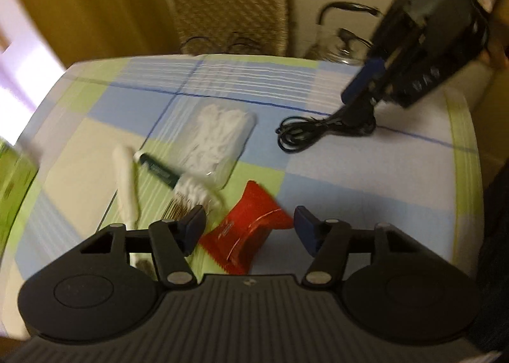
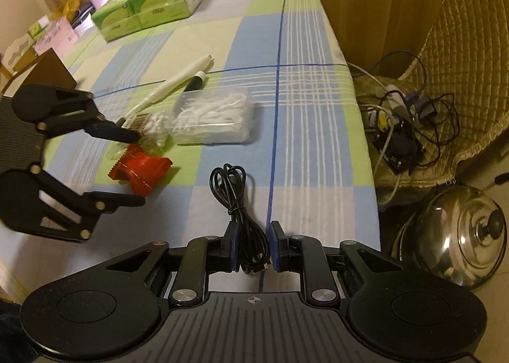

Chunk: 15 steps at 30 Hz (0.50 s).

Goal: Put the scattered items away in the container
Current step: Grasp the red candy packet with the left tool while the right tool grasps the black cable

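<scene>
Right claw [image 2: 253, 248] pinches black cable [image 2: 237, 201].

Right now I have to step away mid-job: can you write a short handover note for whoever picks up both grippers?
Left gripper: open, low over the red foil snack packet, fingers either side, not gripping.
Right gripper: pads close around the coiled black USB cable; actual contact unclear.
On the checked tablecloth: clear plastic box of white floss picks, bag of cotton swabs, white pen, dark green pen.
Done: nothing visibly stowed; the container is not in view.
Left: grasp the packet and cable, then collect the rest.
</scene>
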{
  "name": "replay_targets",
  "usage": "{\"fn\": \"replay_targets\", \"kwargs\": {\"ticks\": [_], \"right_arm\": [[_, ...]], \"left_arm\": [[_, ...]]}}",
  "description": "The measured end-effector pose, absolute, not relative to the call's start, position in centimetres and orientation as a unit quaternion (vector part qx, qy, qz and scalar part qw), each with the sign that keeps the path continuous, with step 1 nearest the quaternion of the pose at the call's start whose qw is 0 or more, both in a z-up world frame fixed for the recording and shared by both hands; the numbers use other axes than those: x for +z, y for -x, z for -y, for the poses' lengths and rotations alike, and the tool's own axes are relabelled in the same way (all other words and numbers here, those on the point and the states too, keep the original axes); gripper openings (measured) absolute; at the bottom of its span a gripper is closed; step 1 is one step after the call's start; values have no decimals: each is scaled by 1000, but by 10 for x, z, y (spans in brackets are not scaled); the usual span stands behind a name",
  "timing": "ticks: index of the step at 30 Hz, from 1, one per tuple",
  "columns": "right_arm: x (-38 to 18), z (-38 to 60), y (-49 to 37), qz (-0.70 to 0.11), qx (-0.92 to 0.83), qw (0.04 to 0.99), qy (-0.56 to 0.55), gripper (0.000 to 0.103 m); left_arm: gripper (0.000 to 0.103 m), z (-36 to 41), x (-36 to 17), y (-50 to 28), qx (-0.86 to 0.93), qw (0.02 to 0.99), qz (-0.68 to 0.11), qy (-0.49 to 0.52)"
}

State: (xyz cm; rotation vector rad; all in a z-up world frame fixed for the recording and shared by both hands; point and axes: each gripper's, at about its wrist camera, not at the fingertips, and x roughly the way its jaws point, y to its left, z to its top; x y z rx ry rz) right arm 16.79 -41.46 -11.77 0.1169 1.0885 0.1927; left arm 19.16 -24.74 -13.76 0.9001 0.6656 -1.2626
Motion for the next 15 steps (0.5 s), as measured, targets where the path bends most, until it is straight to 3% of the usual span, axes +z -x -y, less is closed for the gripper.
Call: {"fn": "replay_targets", "kwargs": {"ticks": [7,9,11,14,15], "right_arm": [[-116,415,-164,-510,111,851,-55,23],[-116,413,-165,-509,117,851,-51,28],[-114,412,-165,-501,113,857,-43,88],[-109,409,-163,-478,123,870,-23,90],[-109,408,-164,-479,124,869,-19,90]], "left_arm": [[45,250,-151,-192,-551,650,-323,-412],[45,246,-150,-191,-536,655,-347,-404],[40,243,-151,-190,-515,657,-385,-393],[40,232,-150,-190,-495,668,-422,-361],[44,228,-148,-190,-490,674,-428,-349]]}}
